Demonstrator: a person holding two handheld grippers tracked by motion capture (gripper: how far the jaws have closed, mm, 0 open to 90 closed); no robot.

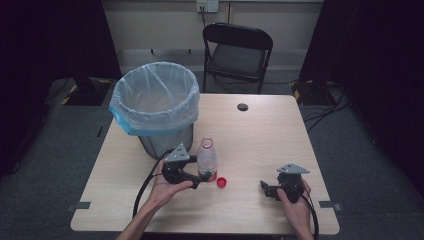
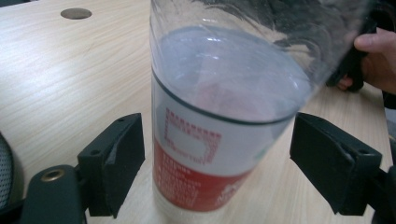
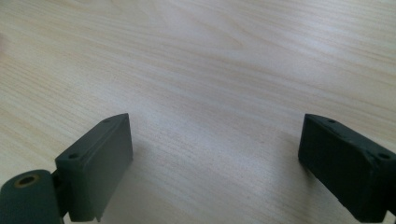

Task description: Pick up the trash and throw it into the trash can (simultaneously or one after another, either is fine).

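A clear plastic bottle (image 1: pixel 207 157) with a red and white label stands upright and uncapped near the middle of the wooden table (image 1: pixel 260 135). Its red cap (image 1: pixel 221 182) lies on the table just to its right. My left gripper (image 1: pixel 201 176) is open around the bottle's base. In the left gripper view the bottle (image 2: pixel 219 116) stands between the two jaws with a small gap on each side. My right gripper (image 1: pixel 268 189) is held low at the front right, open. In the right gripper view the right gripper (image 3: pixel 215 144) has bare wood between its jaws.
A mesh waste bin (image 1: pixel 154 100) lined with a pale blue bag stands at the table's back left, just behind the bottle. A cable hole (image 1: pixel 242 107) sits near the far edge. A black folding chair (image 1: pixel 237 52) stands beyond the table.
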